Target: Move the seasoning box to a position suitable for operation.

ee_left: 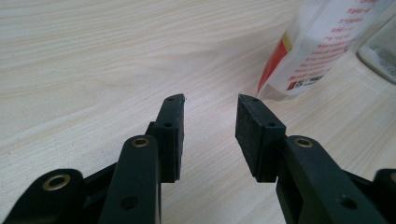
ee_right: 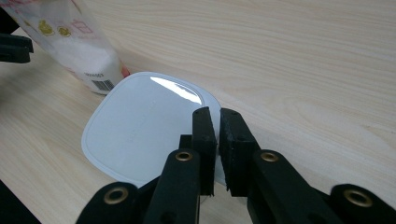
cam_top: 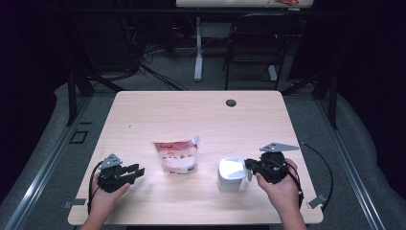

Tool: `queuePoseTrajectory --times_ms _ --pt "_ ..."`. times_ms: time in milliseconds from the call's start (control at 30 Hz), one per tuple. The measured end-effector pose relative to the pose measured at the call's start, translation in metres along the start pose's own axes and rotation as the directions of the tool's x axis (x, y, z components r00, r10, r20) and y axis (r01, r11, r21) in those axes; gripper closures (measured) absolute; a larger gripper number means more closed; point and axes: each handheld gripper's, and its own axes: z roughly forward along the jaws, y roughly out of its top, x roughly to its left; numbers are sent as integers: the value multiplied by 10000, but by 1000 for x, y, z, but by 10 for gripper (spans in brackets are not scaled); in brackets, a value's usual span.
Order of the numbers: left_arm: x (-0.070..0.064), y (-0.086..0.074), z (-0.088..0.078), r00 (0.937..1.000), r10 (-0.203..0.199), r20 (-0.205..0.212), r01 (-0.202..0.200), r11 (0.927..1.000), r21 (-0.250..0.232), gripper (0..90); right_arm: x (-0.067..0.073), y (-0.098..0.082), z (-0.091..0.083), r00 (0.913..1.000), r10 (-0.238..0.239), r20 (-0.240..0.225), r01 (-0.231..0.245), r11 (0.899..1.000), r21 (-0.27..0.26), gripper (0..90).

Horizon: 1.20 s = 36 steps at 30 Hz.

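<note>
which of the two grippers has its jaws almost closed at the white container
The right gripper. Its jaws stand nearly together at the edge of the white container's lid, while the left gripper stands open over bare table, short of the pouch.

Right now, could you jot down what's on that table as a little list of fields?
table: pale wood
pouch: white and red, near the table's middle
container: white, lidded, right of the pouch
left hand-held gripper: jaws apart, nothing between them
right hand-held gripper: jaws nearly together at the lid's edge
</note>
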Motion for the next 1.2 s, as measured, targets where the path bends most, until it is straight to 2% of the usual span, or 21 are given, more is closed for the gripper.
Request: queuePoseTrajectory --times_ms 100,333,567,900,1200 --pt "0 0 0 10000 -2 9 2 10000 -11 623 -1 0 0 9999 0 -121 -1 10000 -29 866" --pt "0 0 0 10000 -11 24 11 10000 -31 622 -4 -3 0 9997 235 -36 -235 9997 -29 876" --pt "0 0 0 10000 5 -6 -5 10000 -3 622 -9 -4 0 9978 521 -399 -525 9986 -99 877" --pt "0 0 0 10000 -3 3 3 10000 -26 622 -13 -7 0 9949 775 -639 -791 9966 -225 877" --pt "0 0 0 10000 11 -41 -11 10000 -8 622 -21 -11 1 9843 1271 -1224 -1329 9903 -405 869"
